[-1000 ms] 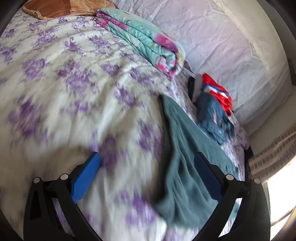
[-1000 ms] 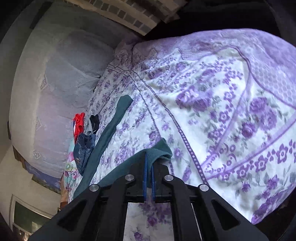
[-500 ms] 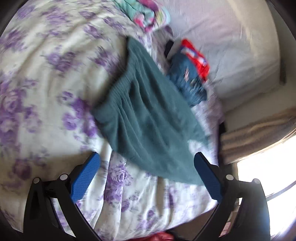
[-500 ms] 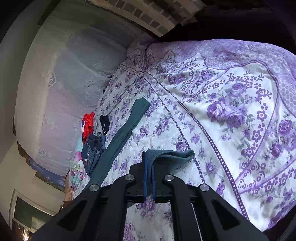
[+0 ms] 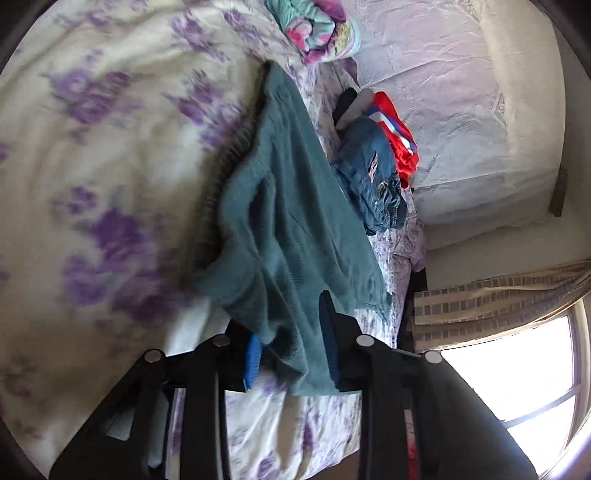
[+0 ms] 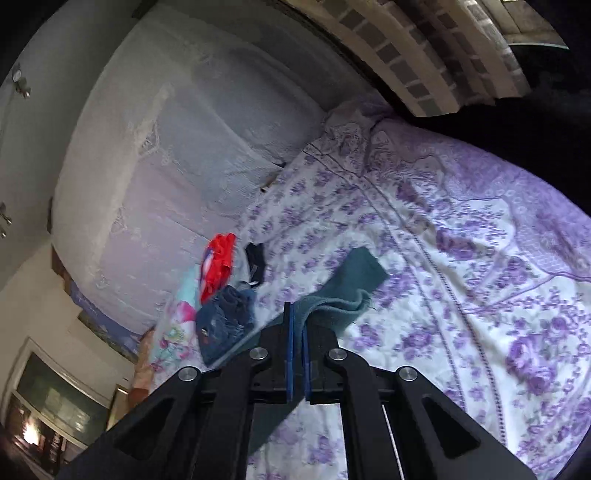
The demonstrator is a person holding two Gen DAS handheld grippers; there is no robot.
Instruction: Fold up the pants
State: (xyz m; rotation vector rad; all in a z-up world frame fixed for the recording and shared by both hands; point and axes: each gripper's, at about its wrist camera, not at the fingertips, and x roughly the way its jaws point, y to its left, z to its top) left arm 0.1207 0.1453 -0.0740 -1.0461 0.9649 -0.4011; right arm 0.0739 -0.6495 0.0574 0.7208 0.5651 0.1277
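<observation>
Half a second earlier: left tongs spread wide above the soft teal knitted pants, nothing between the blue pads. Now: left tongs (image 5: 291, 343) closing around the near hem of the teal knitted pants (image 5: 291, 221), a bunched fold of the cloth hanging between the blue pads (image 5: 253, 354) at lower centre of the left wrist view; firm pinch or loose contact hard to tell, though the fabric looks gathered and squeezed there. Pants also larger and nearer in that view than a second ago, stretching from the lower centre up toward the top centre across the purple-flowered white bedspread (image 5: 92, 155). In the right wrist view, right tongs (image 6: 297, 325) clamped nearly flat on another edge of the same pants (image 6: 354, 280), as a second ago, but with the garment now lifted so a loose flap droops to the right of the pads, while the far leg lies flat on the bedspread (image 6: 480, 295) at centre frame. Meaning for the task, as a judgement: two ends now in hand, so ready for lifting, straightening and a first fold; fold itself not yet made. Off to the side, untouched: crumpled blue denim garment (image 5: 373, 173), red cloth with white and blue stripes (image 5: 399, 136), and a rolled turquoise and pink floral blanket (image 5: 317, 33) at the top of the left wrist view.
</observation>
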